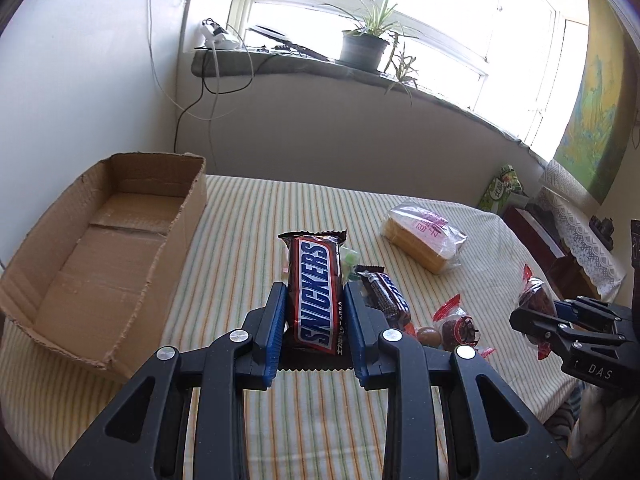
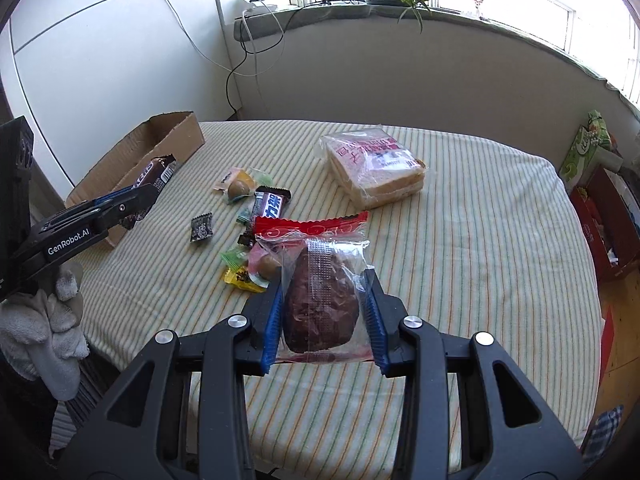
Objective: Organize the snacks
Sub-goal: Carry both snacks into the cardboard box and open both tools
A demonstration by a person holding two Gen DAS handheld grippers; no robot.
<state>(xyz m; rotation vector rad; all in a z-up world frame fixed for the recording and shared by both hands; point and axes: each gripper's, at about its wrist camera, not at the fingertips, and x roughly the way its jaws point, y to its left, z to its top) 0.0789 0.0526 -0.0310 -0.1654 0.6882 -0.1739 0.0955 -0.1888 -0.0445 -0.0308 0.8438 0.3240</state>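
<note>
window (image 1: 384,12) at 12 o'clock, bright daylight | stone sill (image 2: 440,20) holds potted plant (image 1: 366,40) | white wall (image 1: 100,60) at 10 o'clock, cables hanging | striped bedcover (image 2: 460,240) below | wooden floor (image 2: 618,320) at 3 o'clock

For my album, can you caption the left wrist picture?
Left gripper clamps a brown Snickers chocolate bar beside the open brown cardboard box.

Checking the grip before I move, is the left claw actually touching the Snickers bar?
Touching. The left wrist view shows the left claw with both blue pads pressed against the sides of the Snickers bar, no gap on either side.
</note>
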